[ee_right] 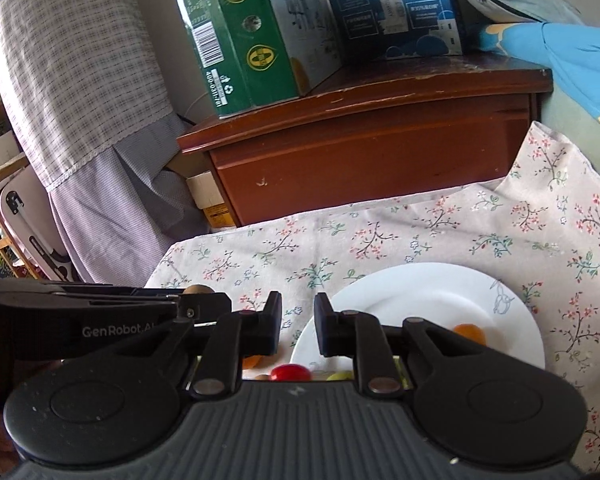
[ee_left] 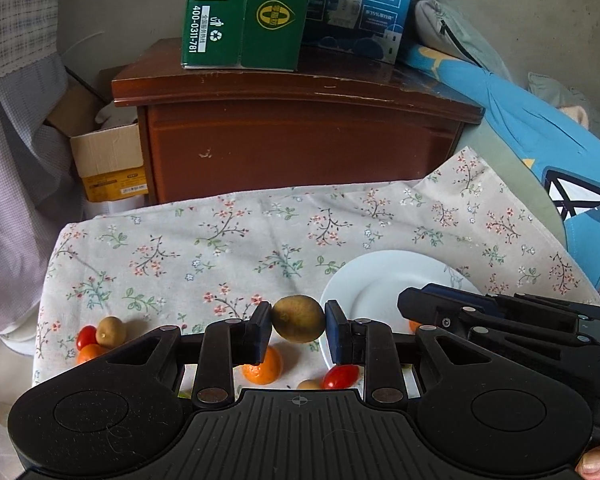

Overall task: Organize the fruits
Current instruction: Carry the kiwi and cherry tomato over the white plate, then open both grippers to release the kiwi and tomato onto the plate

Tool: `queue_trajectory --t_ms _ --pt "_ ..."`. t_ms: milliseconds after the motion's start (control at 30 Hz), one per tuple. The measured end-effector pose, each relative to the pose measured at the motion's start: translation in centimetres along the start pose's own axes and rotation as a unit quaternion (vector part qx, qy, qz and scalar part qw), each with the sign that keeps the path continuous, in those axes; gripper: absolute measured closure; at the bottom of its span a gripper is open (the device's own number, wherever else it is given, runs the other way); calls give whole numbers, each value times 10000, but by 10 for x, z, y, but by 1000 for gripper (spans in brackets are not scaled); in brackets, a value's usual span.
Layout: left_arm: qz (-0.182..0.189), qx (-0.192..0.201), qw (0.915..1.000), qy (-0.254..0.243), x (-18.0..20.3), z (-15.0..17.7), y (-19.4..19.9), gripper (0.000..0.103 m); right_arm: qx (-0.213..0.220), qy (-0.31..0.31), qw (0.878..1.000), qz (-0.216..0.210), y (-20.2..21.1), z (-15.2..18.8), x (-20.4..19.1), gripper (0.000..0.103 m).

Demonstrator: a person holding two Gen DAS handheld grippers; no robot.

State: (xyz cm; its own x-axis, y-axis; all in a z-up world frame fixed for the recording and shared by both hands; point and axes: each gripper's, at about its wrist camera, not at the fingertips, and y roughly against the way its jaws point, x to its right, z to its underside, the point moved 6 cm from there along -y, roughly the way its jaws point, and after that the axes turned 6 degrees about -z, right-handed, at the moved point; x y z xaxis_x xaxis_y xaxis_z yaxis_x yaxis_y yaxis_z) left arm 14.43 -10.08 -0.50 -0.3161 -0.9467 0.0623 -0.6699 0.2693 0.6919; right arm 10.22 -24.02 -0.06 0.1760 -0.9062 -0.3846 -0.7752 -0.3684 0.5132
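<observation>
Left tongs (ee_left: 298,320) clamped on a kiwi (ee_left: 298,317) above the floral cloth (ee_left: 220,248). Right tongs (ee_right: 298,326) closed, empty, over the white plate (ee_right: 432,284).

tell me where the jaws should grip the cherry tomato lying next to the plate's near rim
Grip the cherry tomato across its narrow middle, coming from above. It lies on its side, long axis across the left wrist view; the plate rim is close.
</observation>
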Motion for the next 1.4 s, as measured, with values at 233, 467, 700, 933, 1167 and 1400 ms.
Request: queue_trajectory --t_ms 233,467,700,933,1167,1400 --pt "-76 -55 9995 317 -11 -1 -5 77 -152 -405 9991 22 -4 5 15 83" --pt "-196 -65 9990 408 -19 0 -7 77 -710 -446 9958 -370 -24 33 3 81" --pt "-212 -100 9989 408 -19 2 -10 77 -900 -335 9937 -584 -37 46 -8 77" --pt "-209 -137 9988 410 -18 4 -13 77 -968 -18 9948 -326 -44 51 -10 76" --pt "123 -161 9990 400 -7 5 -18 77 -575 304 9968 474 -34 40 -3 81" --pt "293 -225 9987 341 8 8 -26 77 -386 -63 9957 845 -19 26 20 78"
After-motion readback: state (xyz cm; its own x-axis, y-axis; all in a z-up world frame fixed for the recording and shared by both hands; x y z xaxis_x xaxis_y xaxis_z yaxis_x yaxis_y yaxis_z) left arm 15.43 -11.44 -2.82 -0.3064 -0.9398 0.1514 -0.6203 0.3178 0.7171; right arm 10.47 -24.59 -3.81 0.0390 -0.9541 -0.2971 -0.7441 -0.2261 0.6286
